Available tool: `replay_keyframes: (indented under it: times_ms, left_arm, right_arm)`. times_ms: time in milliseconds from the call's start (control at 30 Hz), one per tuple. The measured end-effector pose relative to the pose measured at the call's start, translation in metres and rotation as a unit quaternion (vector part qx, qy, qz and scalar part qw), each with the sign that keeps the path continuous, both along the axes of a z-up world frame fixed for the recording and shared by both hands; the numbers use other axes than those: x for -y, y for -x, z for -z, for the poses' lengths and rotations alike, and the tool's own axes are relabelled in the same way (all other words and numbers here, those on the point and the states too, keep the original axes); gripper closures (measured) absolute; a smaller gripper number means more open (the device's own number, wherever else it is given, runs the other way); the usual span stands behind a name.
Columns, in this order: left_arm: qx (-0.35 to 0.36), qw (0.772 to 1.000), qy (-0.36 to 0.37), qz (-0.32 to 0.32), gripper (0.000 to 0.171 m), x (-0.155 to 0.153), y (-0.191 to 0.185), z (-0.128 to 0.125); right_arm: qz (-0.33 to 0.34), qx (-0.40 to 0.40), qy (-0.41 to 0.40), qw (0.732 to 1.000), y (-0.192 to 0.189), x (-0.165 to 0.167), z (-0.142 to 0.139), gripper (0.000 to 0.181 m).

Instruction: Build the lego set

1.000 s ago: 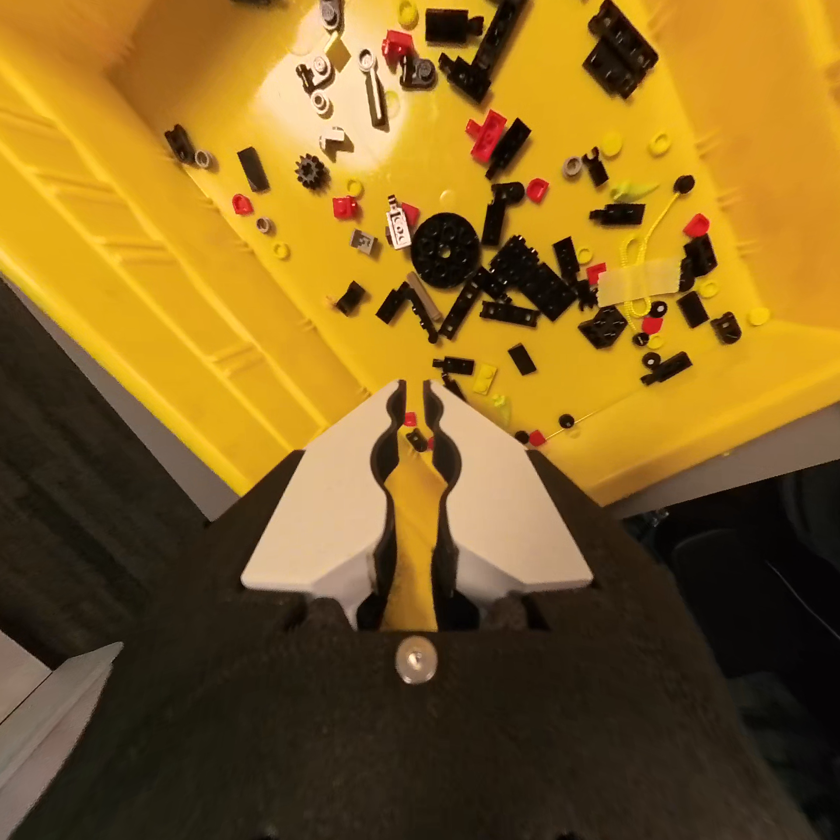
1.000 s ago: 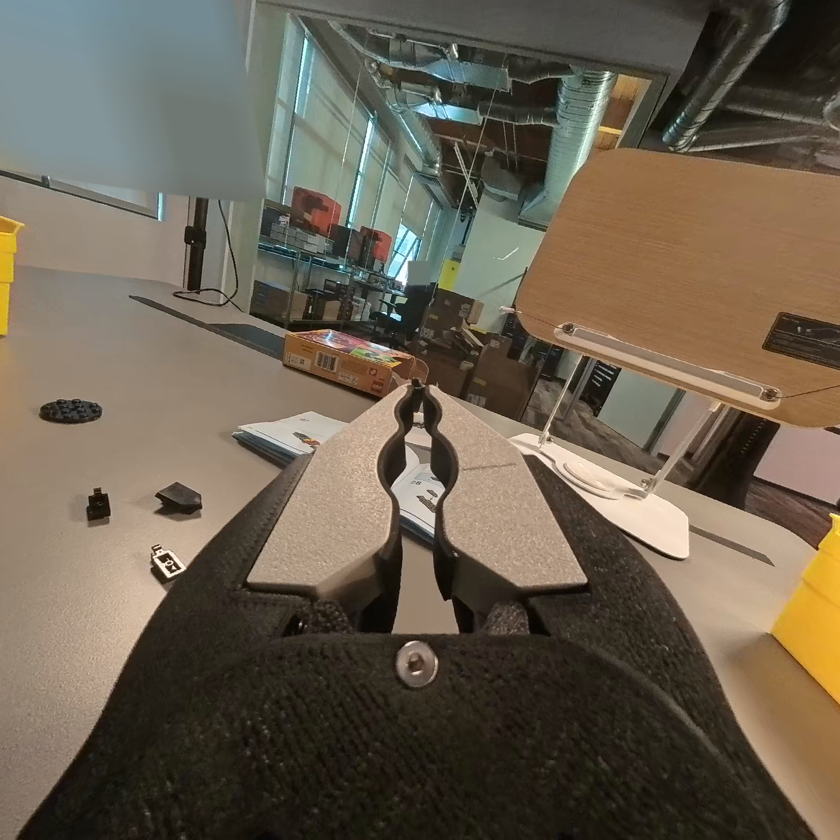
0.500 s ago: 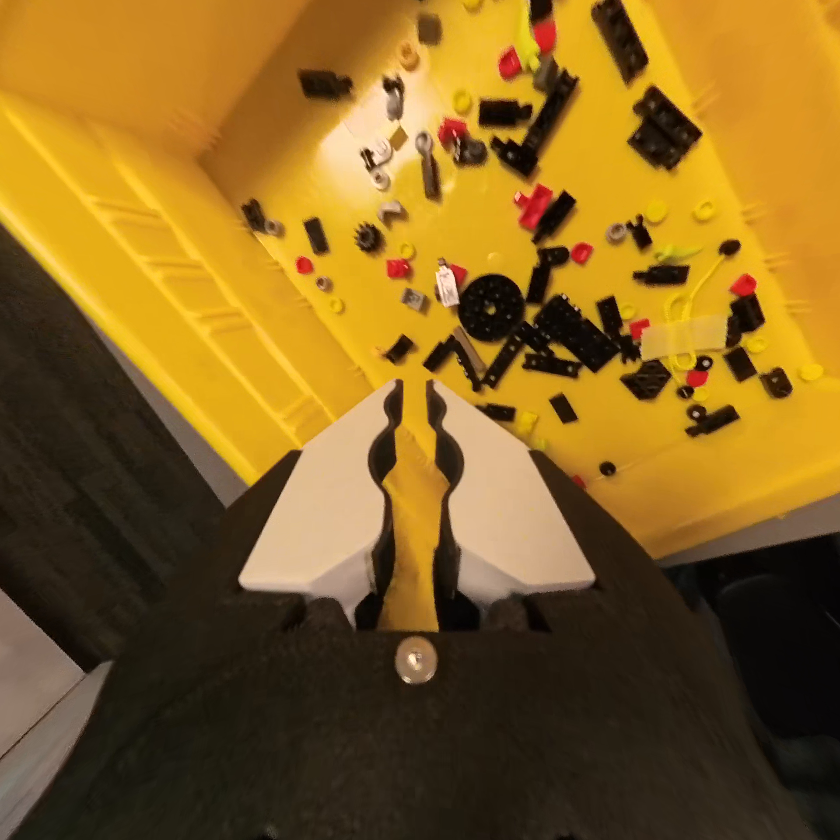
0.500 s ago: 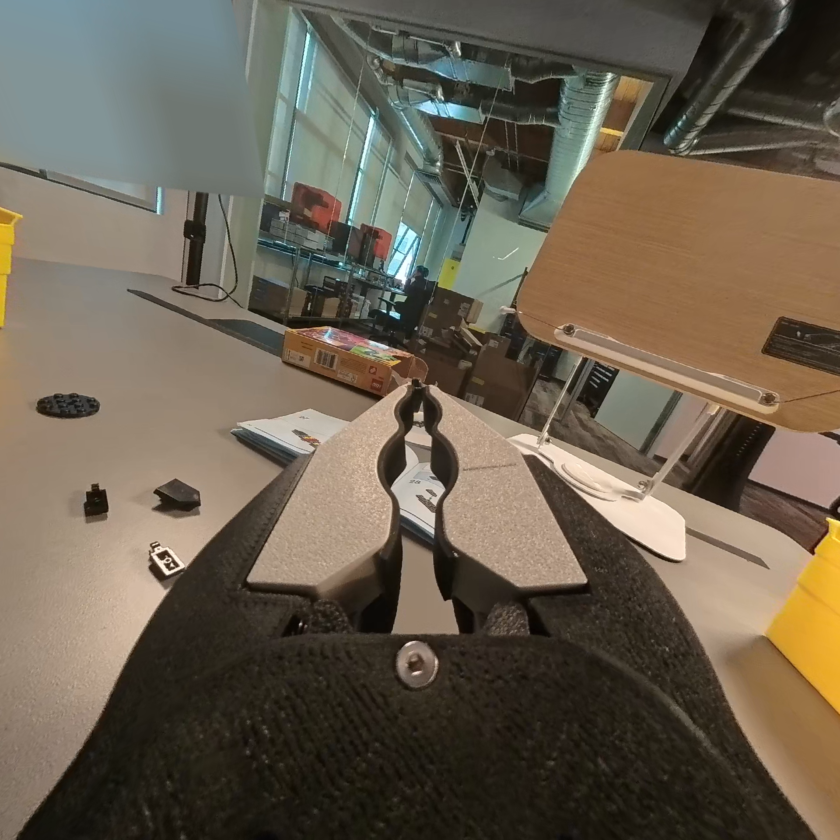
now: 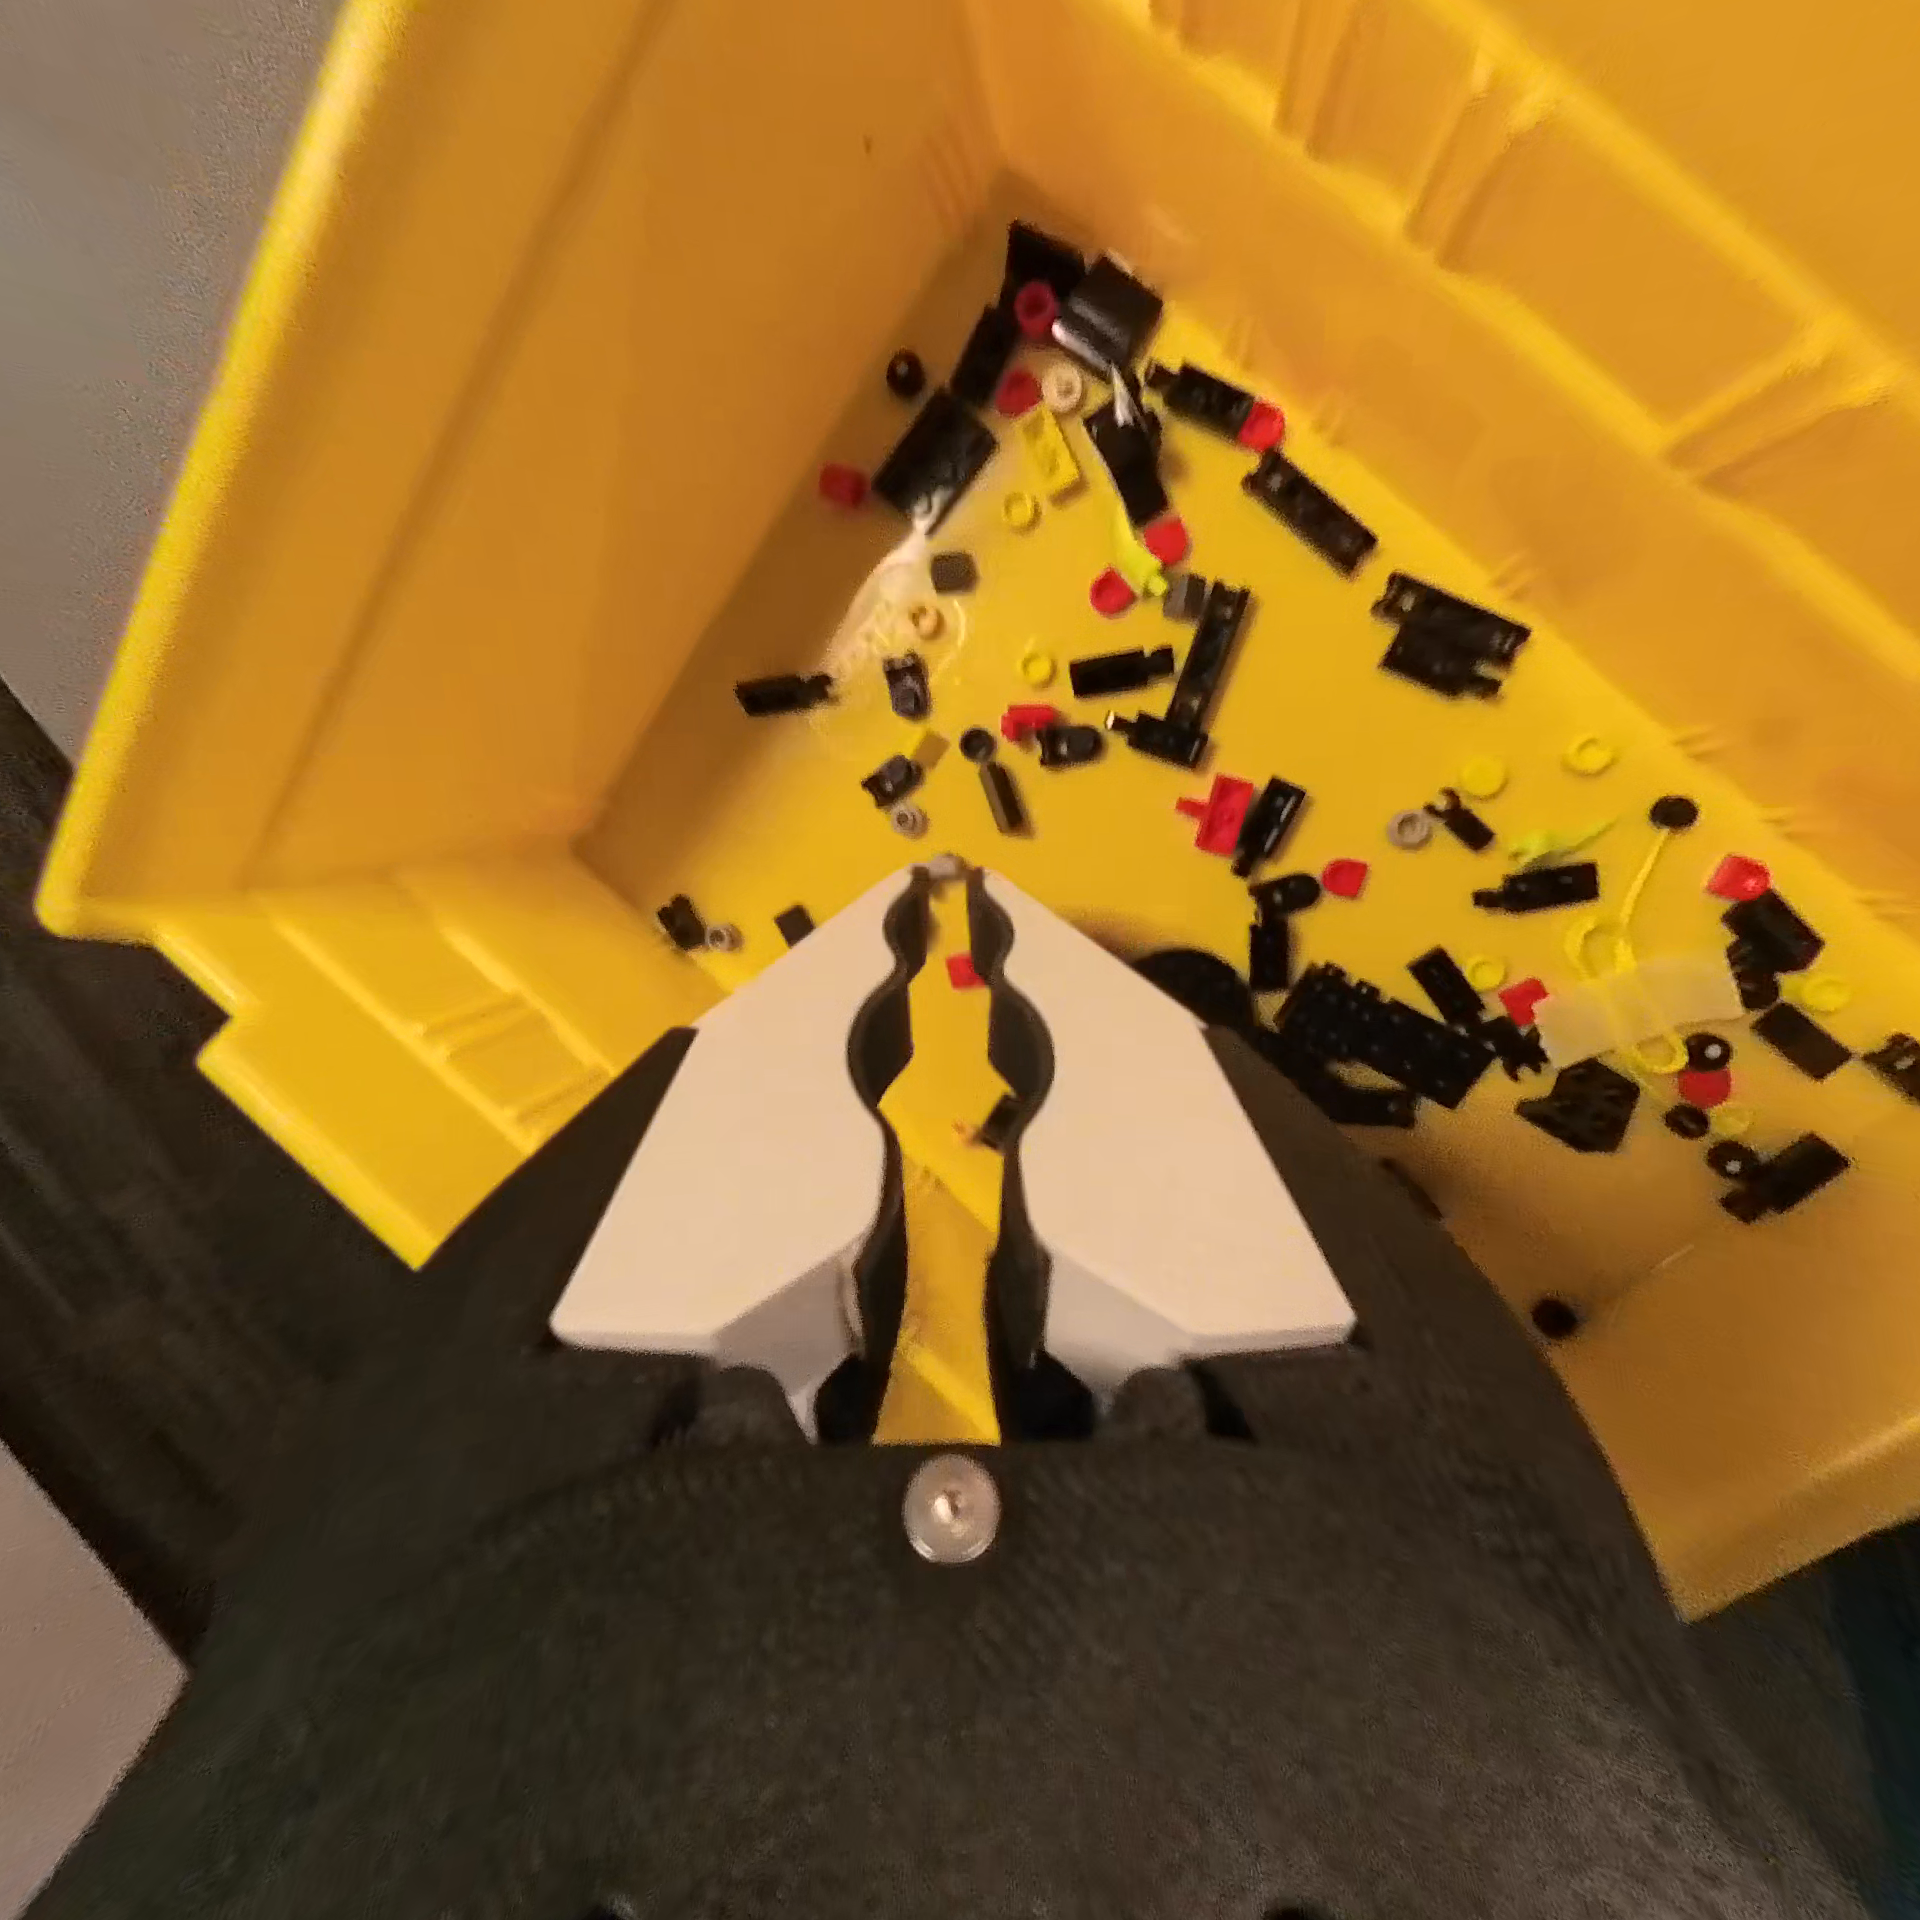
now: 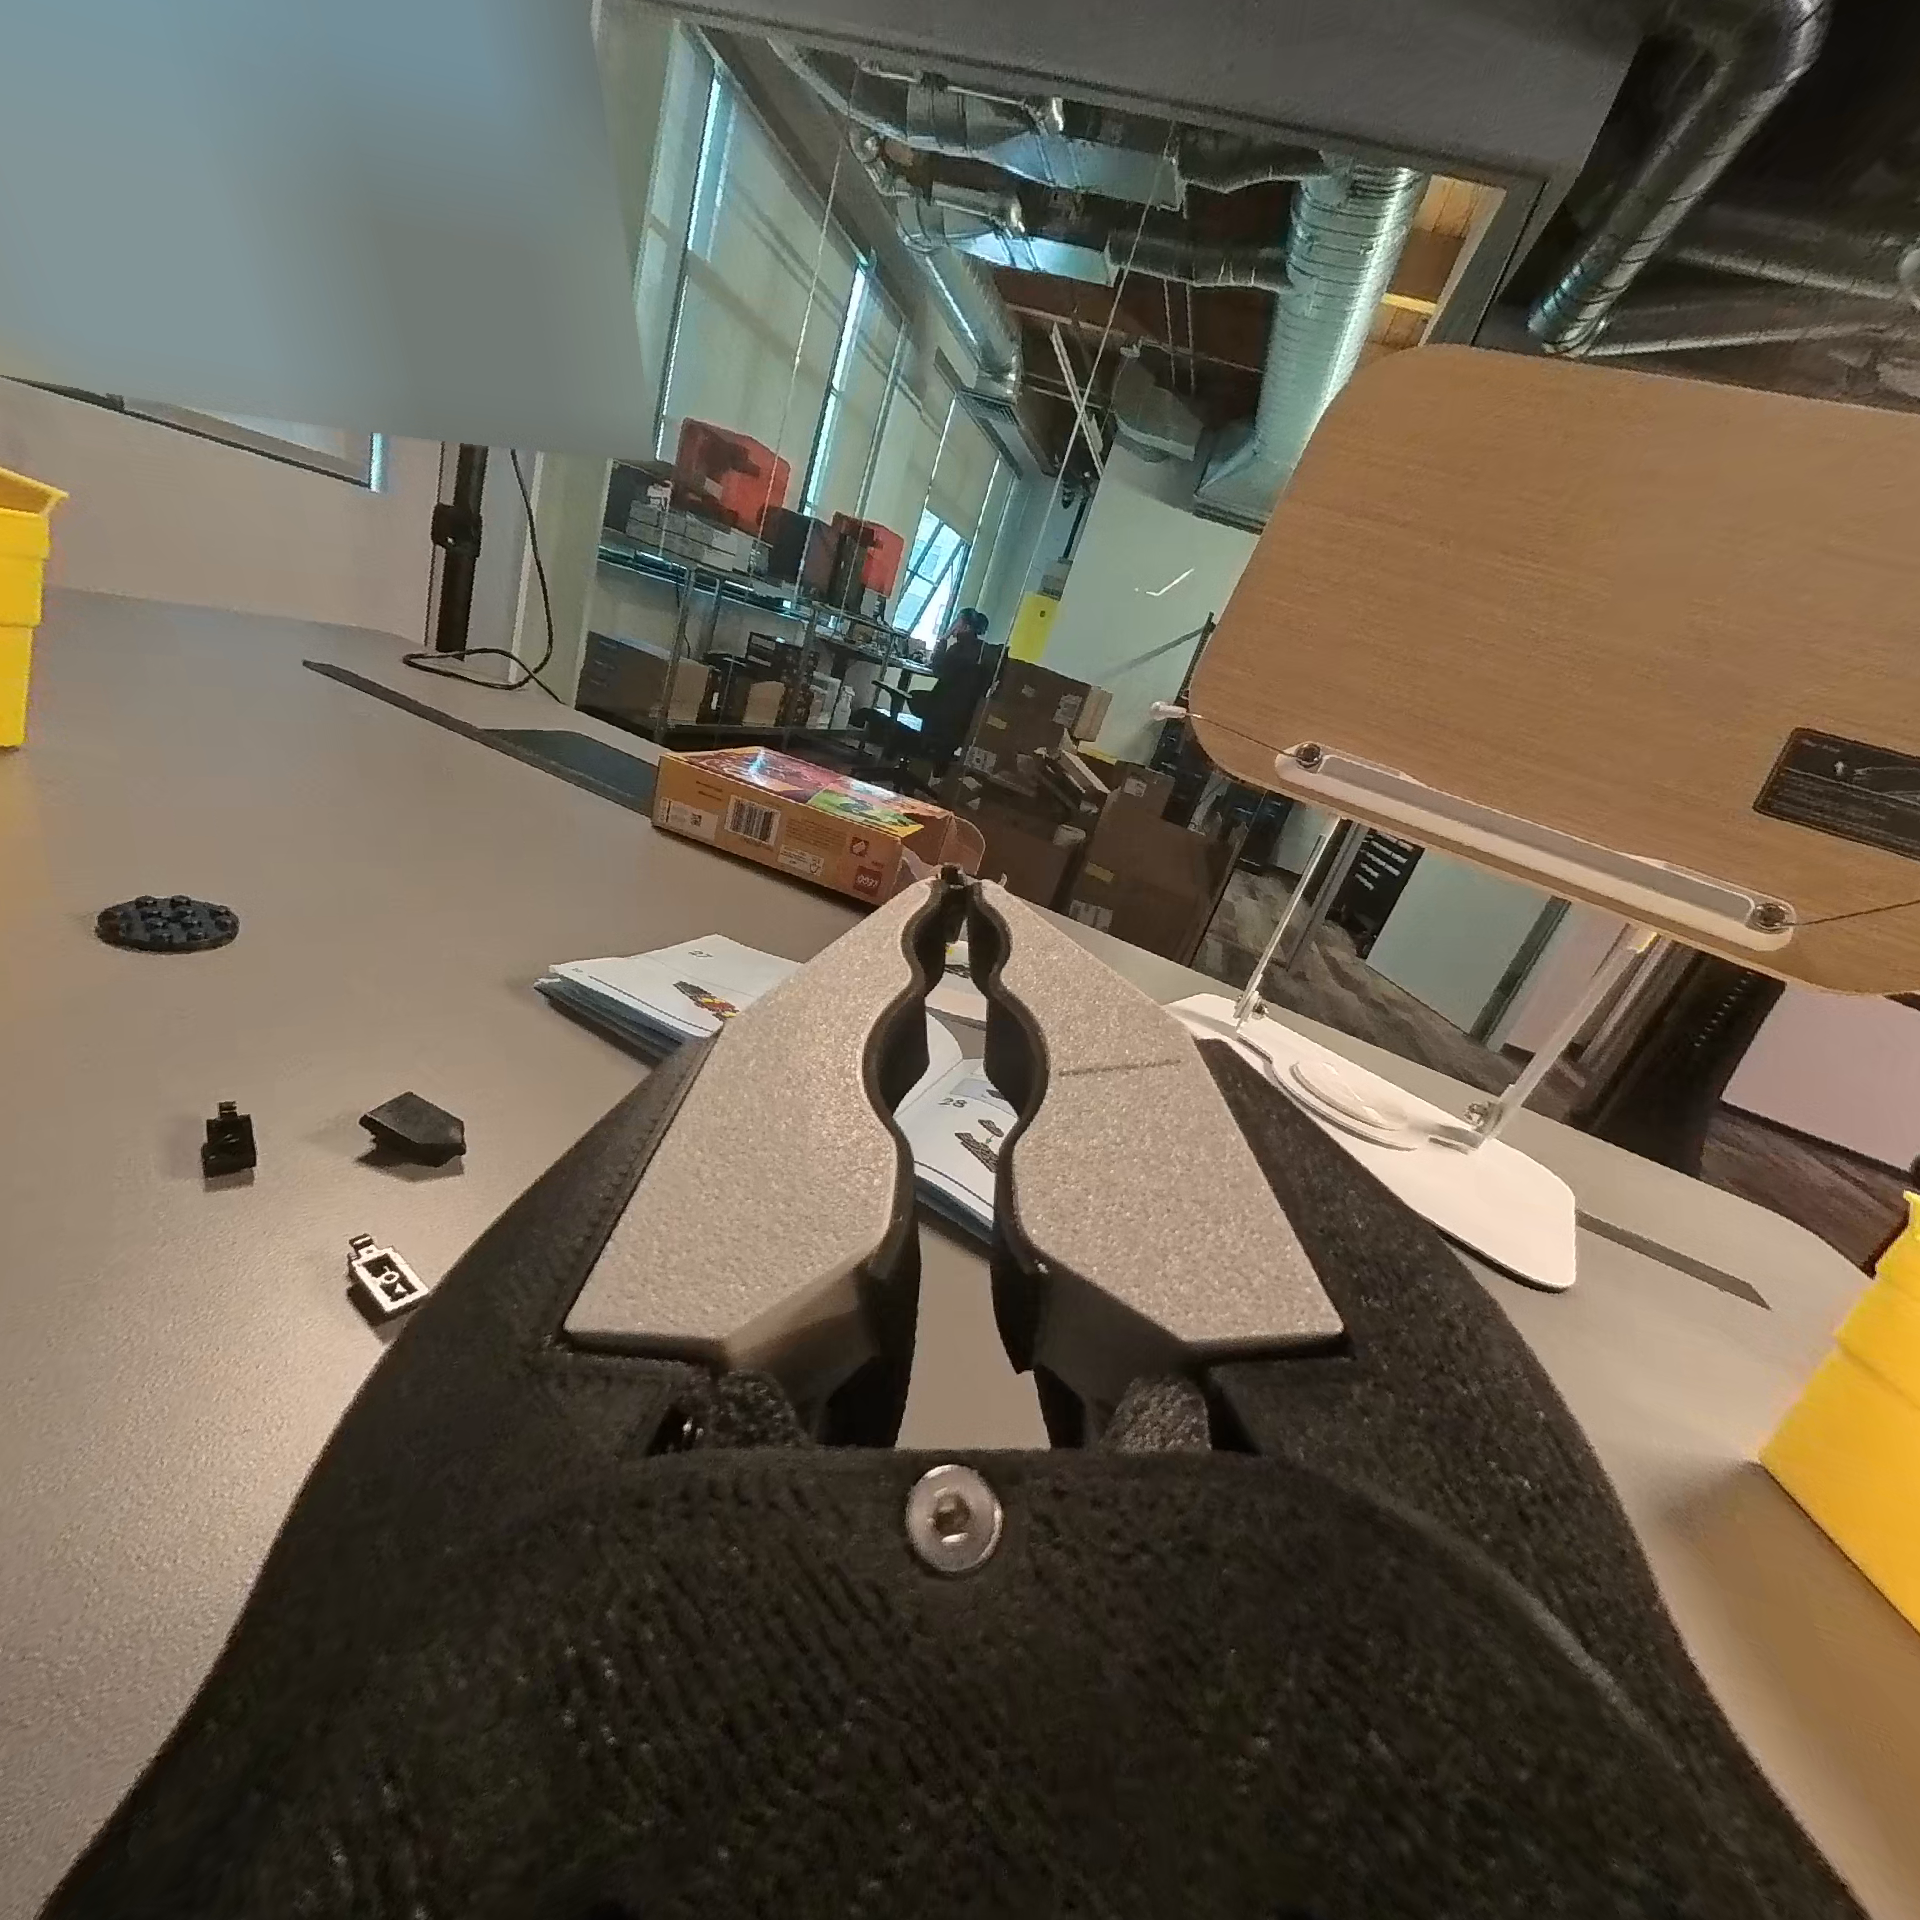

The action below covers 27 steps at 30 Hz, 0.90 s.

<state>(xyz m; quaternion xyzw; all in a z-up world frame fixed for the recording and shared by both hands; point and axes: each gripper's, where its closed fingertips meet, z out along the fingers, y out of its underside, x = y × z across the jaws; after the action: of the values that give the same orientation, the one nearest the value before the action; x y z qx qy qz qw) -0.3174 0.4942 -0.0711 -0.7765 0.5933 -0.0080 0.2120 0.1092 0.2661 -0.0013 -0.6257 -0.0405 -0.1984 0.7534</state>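
Hovering over the yellow bin (image 5: pixel 499 582), the left gripper (image 5: pixel 943 875) has its jaws nearly together, with a tiny grey piece (image 5: pixel 943 864) at the tips; whether it is pinched I cannot tell. Loose bricks (image 5: pixel 1195 665) scattered on the bin floor are small, black, red and yellow, likely light, stiff and slick, best nipped across flat sides. The right gripper (image 6: pixel 956 883) is closed on a small dark piece (image 6: pixel 951 879) above the table (image 6: pixel 312 810), near a round plate (image 6: pixel 169 921) and booklet (image 6: pixel 665 987).
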Motion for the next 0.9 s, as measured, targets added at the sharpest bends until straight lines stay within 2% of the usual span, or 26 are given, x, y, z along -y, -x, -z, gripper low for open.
replay_keyframes:
  times_ms: [233,367,433,567,733,800,900]
  left_arm:
    - [0.024,1.0,0.007,-0.005,0.162,-0.026,-0.017,-0.003]
    - [0.07,0.994,0.081,-0.001,0.161,-0.021,-0.034,-0.003]
    - [0.07,0.993,0.093,-0.007,0.16,-0.025,-0.034,-0.003]
    - [0.039,0.996,0.084,-0.005,0.158,-0.034,-0.029,-0.004]
    - [-0.014,0.998,0.059,0.027,0.158,-0.052,-0.027,0.005]
    - [-0.004,0.998,0.054,0.041,0.158,-0.06,-0.034,0.007]
    - [0.055,0.996,0.032,0.068,0.159,-0.069,-0.054,-0.001]
  right_arm:
    - [-0.004,0.002,0.001,1.0,0.0,-0.001,0.0,0.18]
    - [-0.005,0.003,0.002,1.0,0.0,-0.002,0.0,0.18]
    - [-0.006,0.004,0.003,1.0,0.0,-0.002,0.0,0.18]
    - [-0.005,0.005,0.003,1.0,-0.001,-0.002,0.0,0.18]
    - [-0.005,0.007,0.003,1.0,-0.001,-0.002,-0.001,0.18]
    - [-0.005,0.007,0.003,1.0,-0.001,-0.001,-0.001,0.18]
    - [-0.006,0.006,0.003,1.0,-0.001,-0.001,-0.001,0.18]
